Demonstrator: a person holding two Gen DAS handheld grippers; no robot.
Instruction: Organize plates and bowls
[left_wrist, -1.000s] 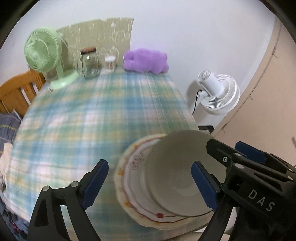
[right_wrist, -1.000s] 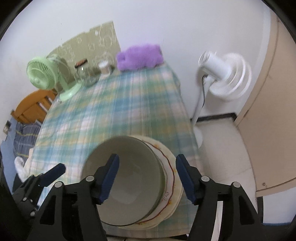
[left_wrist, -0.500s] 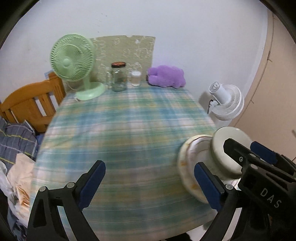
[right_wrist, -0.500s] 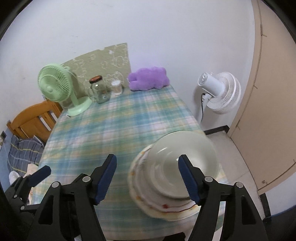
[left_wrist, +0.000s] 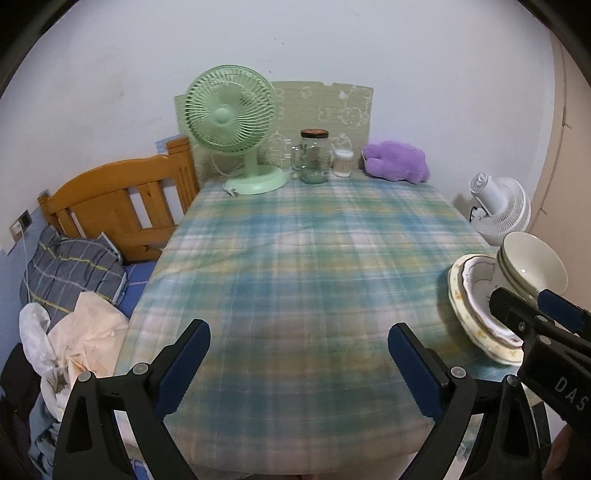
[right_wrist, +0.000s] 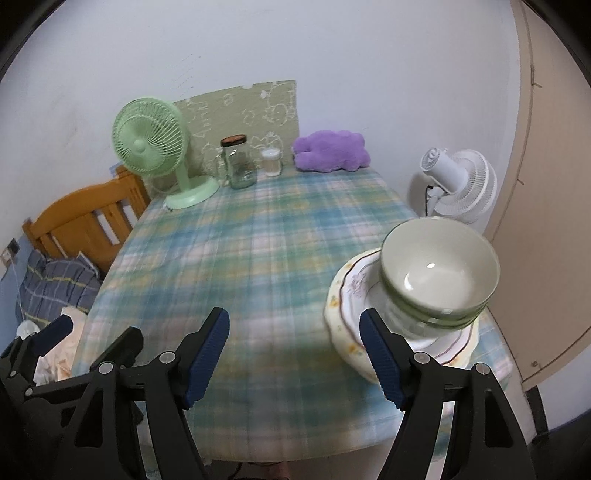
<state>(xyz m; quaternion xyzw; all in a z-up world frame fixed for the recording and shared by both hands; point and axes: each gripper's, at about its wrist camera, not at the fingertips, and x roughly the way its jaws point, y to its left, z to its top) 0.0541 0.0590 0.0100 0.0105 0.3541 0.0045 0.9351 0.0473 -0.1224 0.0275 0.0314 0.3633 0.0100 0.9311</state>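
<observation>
A stack of cream bowls (right_wrist: 439, 273) sits in a stack of flowered plates (right_wrist: 343, 295) at the near right corner of the plaid table (right_wrist: 258, 258). The stack also shows at the right edge of the left wrist view, bowls (left_wrist: 532, 266) on plates (left_wrist: 469, 295). My left gripper (left_wrist: 299, 362) is open and empty over the table's front edge, left of the stack. My right gripper (right_wrist: 295, 354) is open and empty, just left of the plates and above the table.
At the table's far end stand a green desk fan (left_wrist: 236, 125), a glass jar (left_wrist: 314, 155), a small white container (left_wrist: 342, 162) and a purple plush (left_wrist: 397, 166). A white floor fan (right_wrist: 458, 184) stands right of the table. A wooden bed frame (left_wrist: 118, 206) with bedding is on the left.
Both grippers have pulled back and up from the bowl stack and swung left. The stack, earlier between the fingers, now sits at the right. The bowls and plates have stayed on the table.
</observation>
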